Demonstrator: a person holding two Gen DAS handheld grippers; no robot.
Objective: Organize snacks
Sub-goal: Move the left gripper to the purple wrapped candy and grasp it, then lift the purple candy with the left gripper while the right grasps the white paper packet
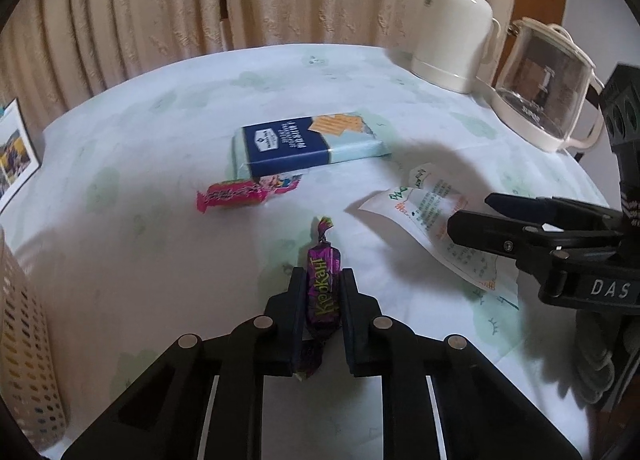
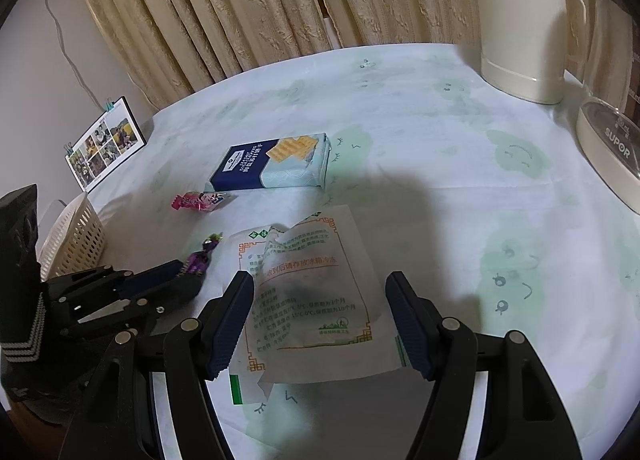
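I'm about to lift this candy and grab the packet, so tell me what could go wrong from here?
1. The left gripper pinches the purple candy by its slippery wrapper; it could slide out when lifted.
2. The right gripper, jaws wide, straddles the flat white packet; closing may only crumple or push it.
3. The glass kettle stands close on the right; a wide swing could knock it.

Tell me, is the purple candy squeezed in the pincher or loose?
Squeezed. The left gripper has both fingers pressed against the purple candy, with no gap showing on either side.
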